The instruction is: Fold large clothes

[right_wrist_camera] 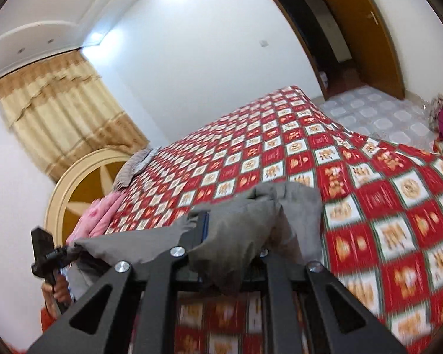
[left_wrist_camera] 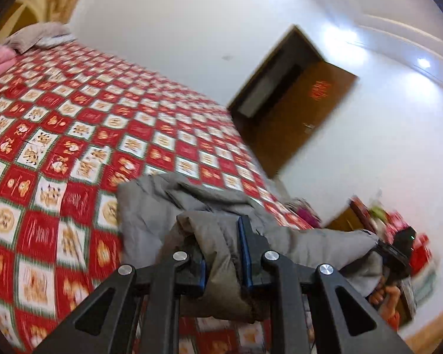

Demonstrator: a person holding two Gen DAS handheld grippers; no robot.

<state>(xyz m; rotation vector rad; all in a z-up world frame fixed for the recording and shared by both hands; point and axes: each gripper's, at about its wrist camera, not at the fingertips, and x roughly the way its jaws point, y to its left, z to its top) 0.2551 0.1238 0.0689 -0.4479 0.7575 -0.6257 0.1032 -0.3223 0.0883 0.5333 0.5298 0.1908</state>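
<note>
- Above the near part of the bed, a large grey padded garment of soft quilted fabric is held up by one edge, its far part trailing onto the cover.
- It is judged light, limp and rather slippery; a pinch on a thick bunched edge is expected to hold better than one on a single layer.
- The held edge is stretched between the two tools, so the long axis is taken to run from one tool to the other; which end is collar or hem cannot be told.
- The left tool is clamped on a thick fold.
- The right tool is likewise closed on bunched fabric.
- The red-and-white checked bed cover lies beneath.
</note>
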